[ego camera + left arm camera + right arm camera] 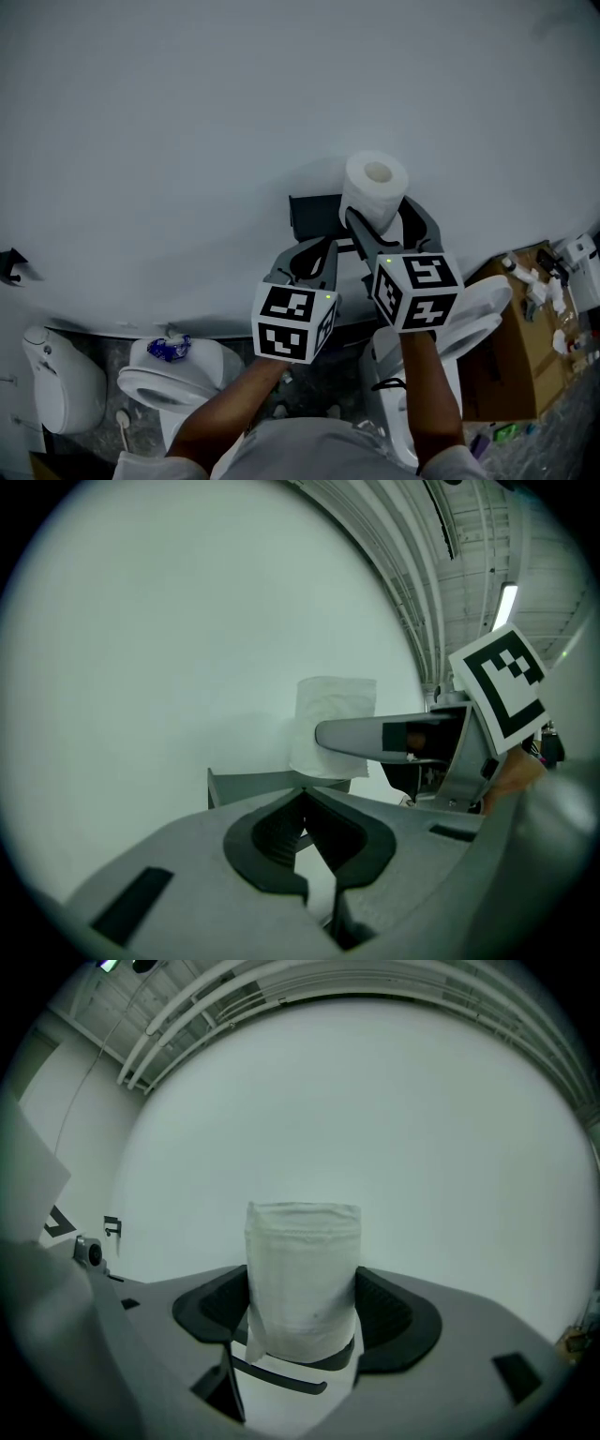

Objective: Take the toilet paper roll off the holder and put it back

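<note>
Against the wall (187, 112), the left gripper (302, 797) has its jaws pressed together on nothing, tips just before the holder (246, 787); right of it the roll (302, 1274) (core hole towards the head view) is clamped by the right gripper (387, 223), one jaw on either side, just beside the holder.

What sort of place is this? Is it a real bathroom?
Probably a mock-up or storage space, not a finished bathroom: a toilet paper roll by a dark holder on a bare white wall, a toilet close beside a second toilet, and an open cardboard box on the floor.
</note>
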Motion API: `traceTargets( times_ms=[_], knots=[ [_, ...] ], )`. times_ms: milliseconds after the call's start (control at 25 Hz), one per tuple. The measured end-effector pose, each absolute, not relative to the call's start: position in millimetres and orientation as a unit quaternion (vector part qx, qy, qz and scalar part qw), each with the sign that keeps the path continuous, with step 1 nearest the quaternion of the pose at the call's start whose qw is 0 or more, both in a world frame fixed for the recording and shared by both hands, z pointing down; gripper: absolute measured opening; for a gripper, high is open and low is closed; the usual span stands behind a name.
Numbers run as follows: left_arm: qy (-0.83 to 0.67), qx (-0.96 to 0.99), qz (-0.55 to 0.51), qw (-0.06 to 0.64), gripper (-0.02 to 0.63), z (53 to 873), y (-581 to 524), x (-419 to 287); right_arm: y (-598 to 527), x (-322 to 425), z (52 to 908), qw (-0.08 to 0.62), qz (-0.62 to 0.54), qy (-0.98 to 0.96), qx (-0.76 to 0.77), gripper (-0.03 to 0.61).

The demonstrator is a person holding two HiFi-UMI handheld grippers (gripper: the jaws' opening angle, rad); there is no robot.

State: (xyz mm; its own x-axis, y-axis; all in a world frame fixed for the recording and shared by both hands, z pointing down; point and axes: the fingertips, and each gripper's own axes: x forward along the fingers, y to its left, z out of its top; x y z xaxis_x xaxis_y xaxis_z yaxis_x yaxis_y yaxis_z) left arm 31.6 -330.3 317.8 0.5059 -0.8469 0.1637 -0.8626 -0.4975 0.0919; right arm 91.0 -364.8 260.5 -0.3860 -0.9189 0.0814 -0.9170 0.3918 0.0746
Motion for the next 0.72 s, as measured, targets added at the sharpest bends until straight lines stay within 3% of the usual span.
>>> traceTargets(
  times_ms=[720],
  knots=[
    [-0.448, 0.889, 0.052, 0.076, 0.003, 315, -311, 40, -316, 105, 267, 0.048, -0.006, -0.801, 0.597, 0.350]
  ],
)
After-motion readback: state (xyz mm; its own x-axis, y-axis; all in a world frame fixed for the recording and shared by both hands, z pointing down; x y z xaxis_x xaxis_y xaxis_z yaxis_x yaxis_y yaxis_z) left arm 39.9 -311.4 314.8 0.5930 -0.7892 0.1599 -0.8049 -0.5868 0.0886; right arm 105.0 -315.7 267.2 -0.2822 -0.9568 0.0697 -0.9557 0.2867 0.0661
